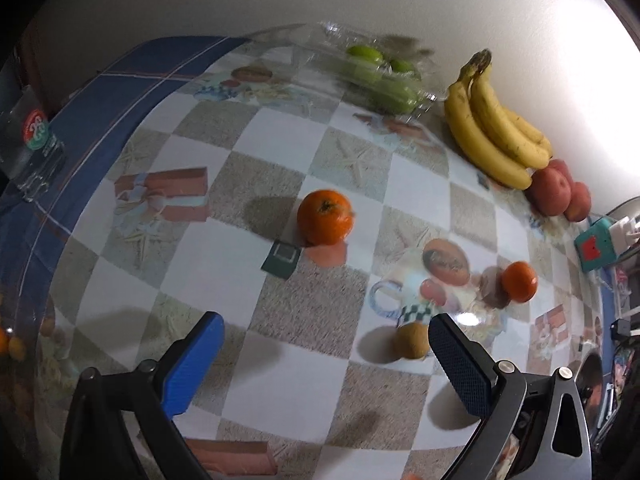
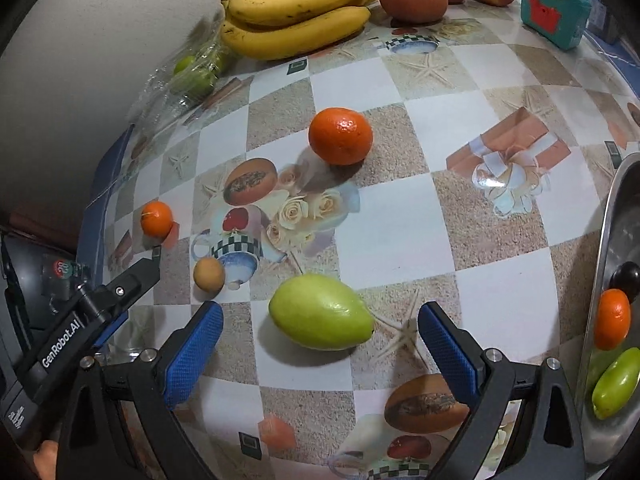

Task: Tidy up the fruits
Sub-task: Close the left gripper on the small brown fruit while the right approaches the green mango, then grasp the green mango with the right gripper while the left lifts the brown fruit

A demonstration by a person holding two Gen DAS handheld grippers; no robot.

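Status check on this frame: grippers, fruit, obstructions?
Left gripper open, empty. Right gripper open, green mango between its fingers, ungripped. Metal bowl holds some fruit. Path clear.

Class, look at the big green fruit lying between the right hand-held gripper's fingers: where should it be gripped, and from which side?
Grip the green fruit across its short middle, coming from above and near, as the right hand-held gripper already points. It lies on its side, long axis running left to right with a pointed tip at the right, so the ends would probably slip; the open fingers look wide enough.
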